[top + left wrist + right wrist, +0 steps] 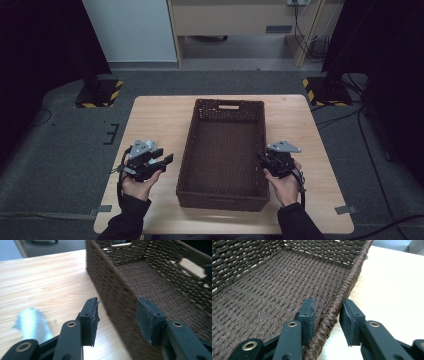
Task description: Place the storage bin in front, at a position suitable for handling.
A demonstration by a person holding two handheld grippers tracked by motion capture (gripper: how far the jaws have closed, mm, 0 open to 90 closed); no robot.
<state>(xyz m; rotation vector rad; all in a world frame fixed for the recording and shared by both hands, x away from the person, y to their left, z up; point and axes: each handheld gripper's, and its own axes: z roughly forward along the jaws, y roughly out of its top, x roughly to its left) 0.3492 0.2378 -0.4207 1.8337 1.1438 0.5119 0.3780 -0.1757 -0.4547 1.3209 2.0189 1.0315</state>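
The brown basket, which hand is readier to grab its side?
The right gripper: its jaws already straddle the brown basket rim, one pad inside, one outside. The left gripper also straddles its wall, but with jaws standing much wider.

No readable writing anywhere.
From where I stand, the basket (pixel 222 150), surface (pixel 155 120) and tools carry no legible labels, brands or numbers.

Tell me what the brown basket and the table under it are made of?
The basket looks woven from dark brown twisted cord or paper rope, matte: the strands and a braided rim show in the right gripper view. It could be dyed wicker. The table looks like pale wood or wood-look laminate, smooth with a slight sheen; grain lines show in the left gripper view.
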